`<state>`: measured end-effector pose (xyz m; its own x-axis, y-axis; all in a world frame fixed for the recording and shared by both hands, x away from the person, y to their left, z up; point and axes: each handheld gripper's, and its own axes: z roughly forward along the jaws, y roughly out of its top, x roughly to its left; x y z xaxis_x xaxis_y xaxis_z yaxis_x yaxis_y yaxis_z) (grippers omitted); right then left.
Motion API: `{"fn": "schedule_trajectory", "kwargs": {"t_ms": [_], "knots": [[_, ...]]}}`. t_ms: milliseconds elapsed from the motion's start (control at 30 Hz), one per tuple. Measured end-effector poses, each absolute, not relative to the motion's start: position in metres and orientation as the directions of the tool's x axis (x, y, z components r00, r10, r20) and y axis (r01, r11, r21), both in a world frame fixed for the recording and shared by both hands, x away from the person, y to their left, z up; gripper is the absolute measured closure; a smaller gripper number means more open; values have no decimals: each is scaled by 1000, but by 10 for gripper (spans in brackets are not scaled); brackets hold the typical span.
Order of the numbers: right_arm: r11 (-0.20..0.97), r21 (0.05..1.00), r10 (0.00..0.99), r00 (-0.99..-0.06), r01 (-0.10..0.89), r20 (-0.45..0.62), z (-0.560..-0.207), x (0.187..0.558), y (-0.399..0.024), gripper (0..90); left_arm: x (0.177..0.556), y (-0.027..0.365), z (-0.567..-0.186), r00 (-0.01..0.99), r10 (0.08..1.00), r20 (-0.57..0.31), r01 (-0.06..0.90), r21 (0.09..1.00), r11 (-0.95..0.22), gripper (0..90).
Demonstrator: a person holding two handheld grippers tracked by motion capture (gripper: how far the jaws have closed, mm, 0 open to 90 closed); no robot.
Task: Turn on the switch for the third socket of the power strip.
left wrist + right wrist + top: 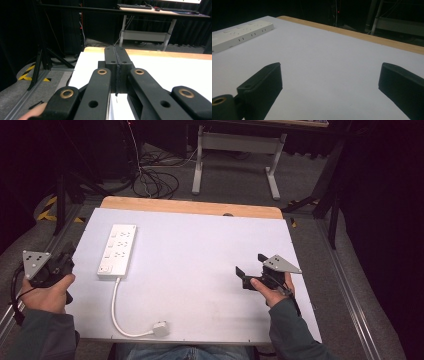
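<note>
L tongs (64, 256) sitting at the desk's (210, 285) 9 o'clock edge, held in the person's left hand (47, 292), jaws pressed together w/ nothing between them; the left gripper view is showing the two pads meeting flat, pointing toward the far wooden edge. R tongs (248, 270) hovering at approx 3 o'clock over the white desk surface, held in the right hand (272, 290), jaws standing wide apart, nothing between them; the right gripper view is showing bare white sheet between the two black pads.

White power strip (117, 251) lying flat at approx 10 o'clock on the desk, long axis running roughly 12-to-6, just beside L tongs but not touching. Its white cable (116, 312) is looping from the strip's near end down toward 7 o'clock, ending in the white plug (160, 328) lying near the desk's front edge at approx 6-7 o'clock. R tongs well apart from the strip and the plug. In the right gripper view the strip (242, 35) is lying at 10 o'clock, far from the pads.
</note>
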<state>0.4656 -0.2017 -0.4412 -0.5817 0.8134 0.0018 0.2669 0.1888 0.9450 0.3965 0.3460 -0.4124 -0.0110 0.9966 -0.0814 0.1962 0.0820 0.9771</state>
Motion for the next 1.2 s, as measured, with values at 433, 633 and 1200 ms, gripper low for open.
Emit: {"fn": "schedule_trajectory", "kwargs": {"t_ms": [433,633,1200], "knots": [[201,943,812,-583,264,-9,-441,465,-202,58,417,342,-412,-7,999,-33,216,976,33,900],[207,942,814,-581,263,-16,-441,465,-202,59,428,343,-414,-9,1000,-30,236,971,31,900],[211,942,813,-582,262,-20,-441,464,-202,60,454,340,-415,11,1000,3,261,965,-6,900]]}}
